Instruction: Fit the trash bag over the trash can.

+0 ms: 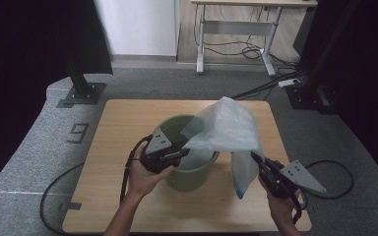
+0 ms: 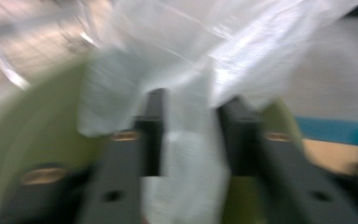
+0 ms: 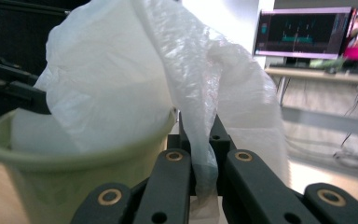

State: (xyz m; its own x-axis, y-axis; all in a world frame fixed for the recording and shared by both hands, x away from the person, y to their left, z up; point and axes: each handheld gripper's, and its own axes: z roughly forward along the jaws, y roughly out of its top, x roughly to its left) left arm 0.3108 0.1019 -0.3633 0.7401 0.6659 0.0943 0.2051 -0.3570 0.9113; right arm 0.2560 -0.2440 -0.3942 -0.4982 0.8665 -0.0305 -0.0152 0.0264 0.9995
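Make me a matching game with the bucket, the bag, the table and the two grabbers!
Things:
1. bucket
2. plastic bag
3. table
4. right gripper
5. left gripper

Descriptions:
A. light wood
B. green
C. jaws pinching a fold of the bag
D. whitish, see-through, draped over the bucket's rim
E. jaws apart with bag film between them

Pairs: 1-B, 2-D, 3-A, 4-C, 5-E

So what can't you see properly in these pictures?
- Inside of the green bin, high view: the white plastic bag covers it.
- Left tool, left gripper view: blur hides whether its pads press on the bag.
- Writing on the monitor, right gripper view: too small.
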